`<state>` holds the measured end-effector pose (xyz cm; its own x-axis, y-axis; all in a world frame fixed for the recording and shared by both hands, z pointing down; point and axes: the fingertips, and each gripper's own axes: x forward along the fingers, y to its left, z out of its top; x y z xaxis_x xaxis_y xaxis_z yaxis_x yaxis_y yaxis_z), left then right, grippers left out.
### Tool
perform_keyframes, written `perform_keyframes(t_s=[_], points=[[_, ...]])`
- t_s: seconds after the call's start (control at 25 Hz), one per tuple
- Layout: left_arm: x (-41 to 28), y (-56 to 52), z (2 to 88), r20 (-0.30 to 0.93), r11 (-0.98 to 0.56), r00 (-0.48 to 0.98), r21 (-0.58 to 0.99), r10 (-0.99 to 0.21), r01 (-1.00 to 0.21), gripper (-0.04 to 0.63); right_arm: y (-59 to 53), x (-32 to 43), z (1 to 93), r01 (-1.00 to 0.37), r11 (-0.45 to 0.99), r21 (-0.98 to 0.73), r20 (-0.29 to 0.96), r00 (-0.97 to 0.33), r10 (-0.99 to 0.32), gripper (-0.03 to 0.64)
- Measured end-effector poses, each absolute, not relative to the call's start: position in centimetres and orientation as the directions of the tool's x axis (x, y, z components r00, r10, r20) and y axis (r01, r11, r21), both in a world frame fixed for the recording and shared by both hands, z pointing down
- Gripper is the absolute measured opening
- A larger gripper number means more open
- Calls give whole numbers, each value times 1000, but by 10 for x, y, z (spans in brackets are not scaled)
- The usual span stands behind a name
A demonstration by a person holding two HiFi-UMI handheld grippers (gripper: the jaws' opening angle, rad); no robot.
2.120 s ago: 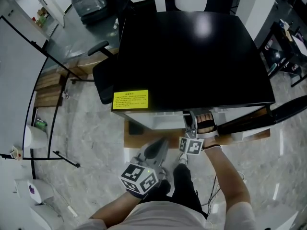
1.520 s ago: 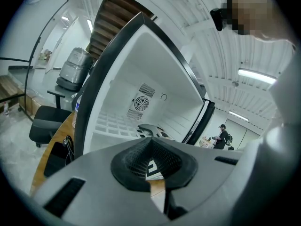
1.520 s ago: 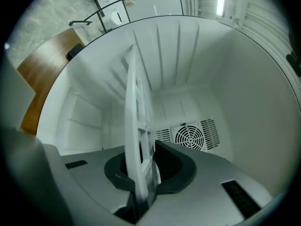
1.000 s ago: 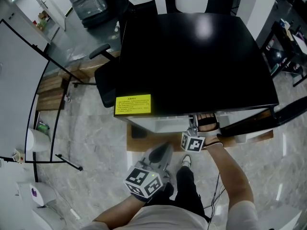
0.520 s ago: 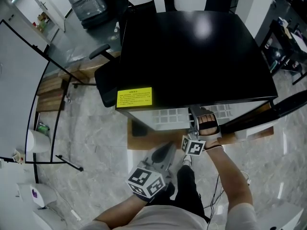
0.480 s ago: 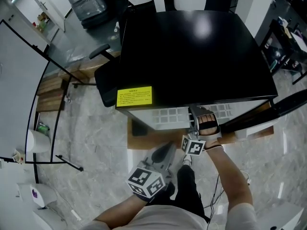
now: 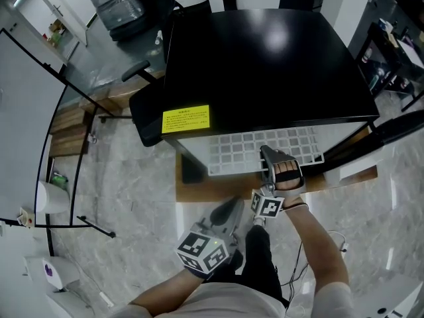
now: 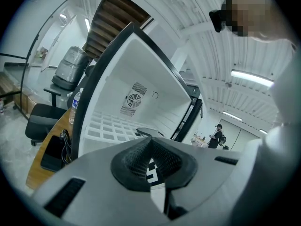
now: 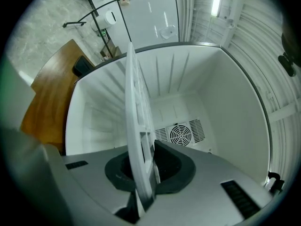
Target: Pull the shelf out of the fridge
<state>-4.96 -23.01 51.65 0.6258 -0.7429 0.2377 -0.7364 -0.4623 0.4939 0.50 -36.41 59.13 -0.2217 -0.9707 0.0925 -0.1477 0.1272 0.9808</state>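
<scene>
Your right gripper (image 7: 266, 154) is clamped on the front edge of the white grid shelf (image 7: 238, 150). The shelf runs edge-on between its jaws and sticks partway out of the black fridge (image 7: 265, 65). Your left gripper (image 7: 227, 212) is nearer you, jaws together on nothing, clear of the shelf.

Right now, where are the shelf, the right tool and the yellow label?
shelf (image 7: 242, 150): head view, middle of exposed grid.
right tool (image 7: 267, 154): head view, between its tips.
yellow label (image 7: 185, 119): head view, its centre.
</scene>
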Motion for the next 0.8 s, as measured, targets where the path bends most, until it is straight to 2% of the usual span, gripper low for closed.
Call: perform_keyframes(t_s=[0.8], points=[[-49,-194,512,223,-500,653,483,-723,-719,6,-319,10,589,-161,112,980,81,-191,-978,46]])
